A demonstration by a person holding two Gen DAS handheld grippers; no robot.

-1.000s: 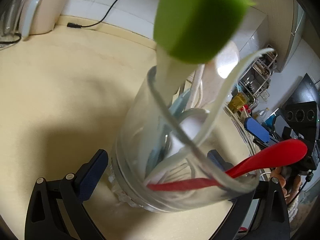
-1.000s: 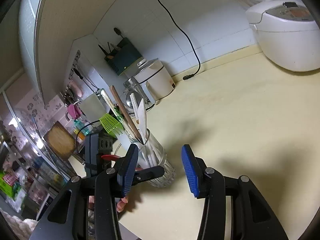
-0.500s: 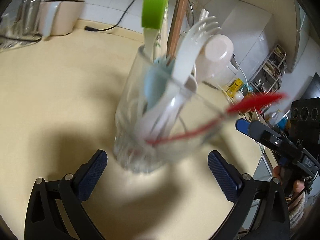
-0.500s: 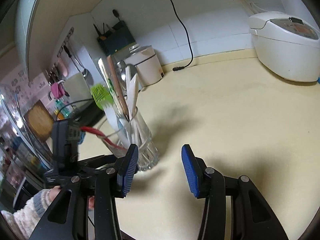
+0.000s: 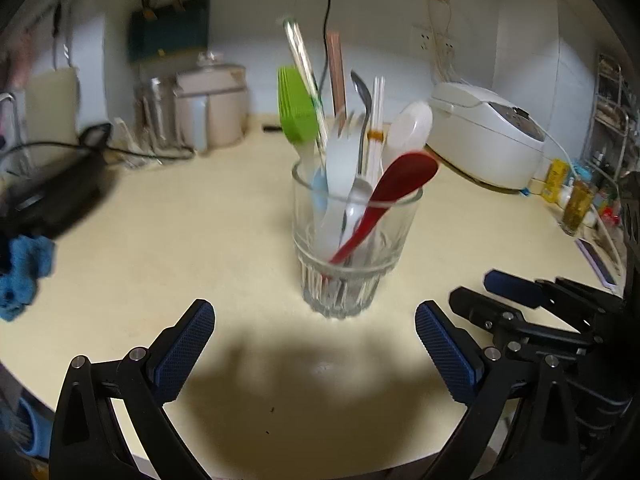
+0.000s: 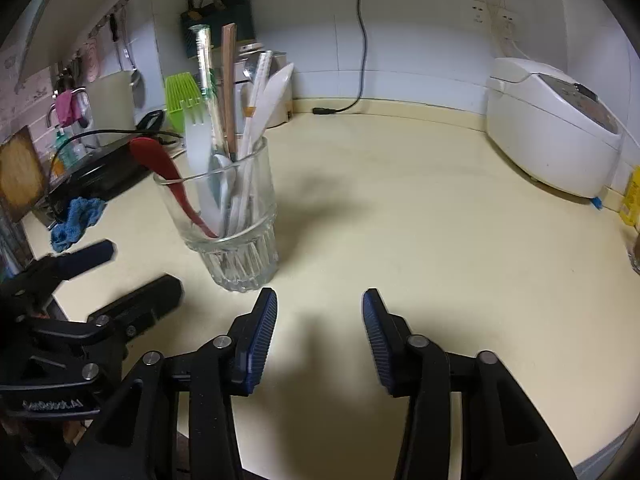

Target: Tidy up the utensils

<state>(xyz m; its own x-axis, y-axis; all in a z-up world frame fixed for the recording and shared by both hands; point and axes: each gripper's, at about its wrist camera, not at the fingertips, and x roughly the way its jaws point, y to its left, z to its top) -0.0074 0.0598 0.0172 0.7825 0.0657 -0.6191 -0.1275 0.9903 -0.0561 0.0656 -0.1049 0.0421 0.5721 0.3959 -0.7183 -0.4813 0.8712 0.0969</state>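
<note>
**A full glass, two empty grippers, and plenty to knock over**

The glass (image 5: 352,240) stands upright near the middle of the cream counter (image 5: 160,240), crammed with utensils: a red spoon (image 5: 394,188) leaning out over the near rim, a green brush (image 5: 297,112), a white fork (image 5: 340,160), a white spoon (image 5: 410,128), a metal spoon and some tall sticks poking up at the back. Nothing lies loose on the counter, so the sorting looks close to done, as far as I can judge.

The left gripper (image 5: 314,354) sits just short of the glass, its jaws spread wide with only bare counter between them. The right gripper (image 6: 320,328) hovers to the right of the glass, also holding nothing; its jaws are easing inward from a wide spread, with nothing between them.

What worries me is how top-heavy that glass looks. The tall handles reach well above the rim, and the red spoon sits tilted on the near side where both tools are. A finger catching the spoon's bowl on the way past could flick it out or tip the whole glass. The two grippers are also near each other at the near edge, so they could bump. The rice cooker (image 6: 556,128) at the far right is well clear.
</note>
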